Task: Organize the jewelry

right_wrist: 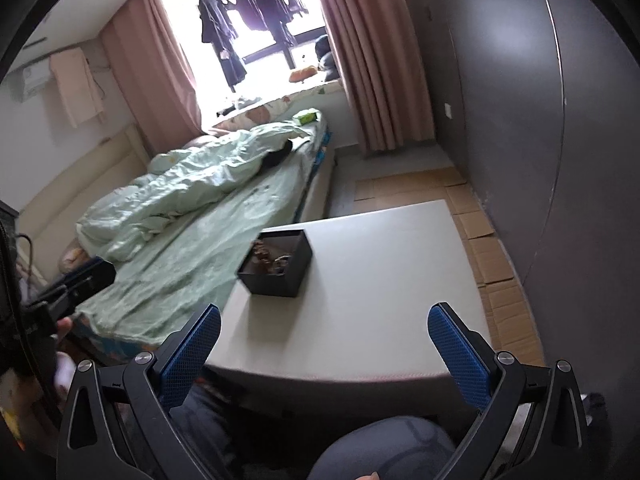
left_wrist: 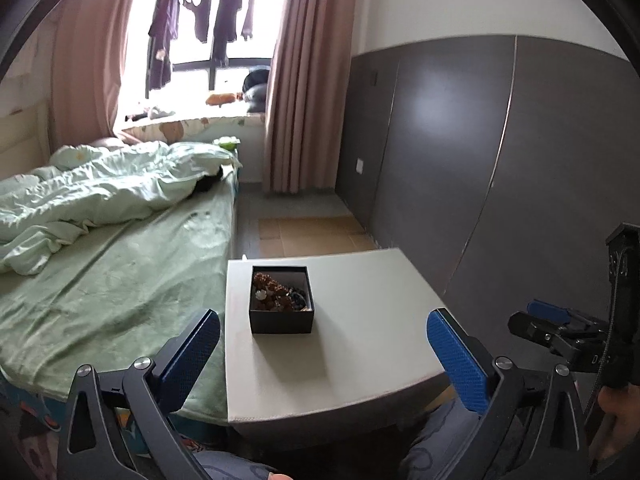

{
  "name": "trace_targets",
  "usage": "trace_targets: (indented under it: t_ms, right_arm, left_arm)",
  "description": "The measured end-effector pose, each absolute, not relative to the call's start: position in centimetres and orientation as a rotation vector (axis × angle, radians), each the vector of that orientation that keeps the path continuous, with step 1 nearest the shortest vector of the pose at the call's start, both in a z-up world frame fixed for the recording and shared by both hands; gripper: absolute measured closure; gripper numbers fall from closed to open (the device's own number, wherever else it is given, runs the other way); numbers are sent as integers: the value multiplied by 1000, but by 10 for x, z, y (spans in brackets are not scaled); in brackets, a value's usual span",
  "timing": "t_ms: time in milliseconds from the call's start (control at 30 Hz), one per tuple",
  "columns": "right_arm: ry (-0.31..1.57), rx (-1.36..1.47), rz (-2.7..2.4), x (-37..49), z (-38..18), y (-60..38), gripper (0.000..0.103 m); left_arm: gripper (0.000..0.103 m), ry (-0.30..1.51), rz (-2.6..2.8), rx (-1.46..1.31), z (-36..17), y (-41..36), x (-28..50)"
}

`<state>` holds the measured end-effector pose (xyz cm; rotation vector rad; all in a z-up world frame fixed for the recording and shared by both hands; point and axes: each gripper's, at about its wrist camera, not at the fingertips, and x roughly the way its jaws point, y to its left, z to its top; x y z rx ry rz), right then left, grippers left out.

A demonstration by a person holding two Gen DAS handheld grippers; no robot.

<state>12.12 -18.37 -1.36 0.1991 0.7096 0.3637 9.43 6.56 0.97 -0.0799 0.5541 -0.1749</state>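
Note:
A small open black box [left_wrist: 281, 300] stands on a low white table [left_wrist: 360, 352], filled with brown beads and other jewelry [left_wrist: 276, 290]. My left gripper [left_wrist: 323, 354] hangs above the table's near edge, short of the box, open wide with nothing between its blue pads [left_wrist: 460, 364]. The right wrist view shows the same box [right_wrist: 276, 264] toward the table's [right_wrist: 380, 288] left side. My right gripper [right_wrist: 324, 354] is also open and empty, well back from the box. The right gripper's body [left_wrist: 560, 336] shows at the right edge of the left wrist view.
A bed with green sheets [left_wrist: 120, 272] and a rumpled quilt [left_wrist: 100, 184] runs along the table's left side. Dark grey wardrobe doors [left_wrist: 480, 168] stand to the right. Flattened cardboard [right_wrist: 480, 240] lies on the floor. The person's knees [right_wrist: 384, 448] sit below the table's near edge.

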Motion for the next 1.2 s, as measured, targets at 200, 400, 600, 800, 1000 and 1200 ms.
trace_targets:
  t_ms: [200, 400, 600, 800, 1000, 1200]
  right_arm:
    - [664, 156, 347, 83, -2, -187, 0]
    - [644, 141, 322, 49, 3, -195, 0]
    - [603, 148, 307, 18, 12, -208, 0]
    - [554, 110, 288, -8, 23, -208, 0]
    - [550, 98, 291, -13, 27, -202, 0]
    - [557, 96, 297, -12, 25, -198, 0]
  left_arm:
    - [0, 544, -160, -88, 10, 60, 62]
    - [0, 524, -145, -76, 8, 50, 29]
    - [0, 471, -117, -50, 10, 43, -3]
    - [0, 427, -100, -12, 17, 40, -20]
    - [0, 409, -101, -18, 20, 42, -28]
    - [0, 414, -104, -29, 18, 44, -29]
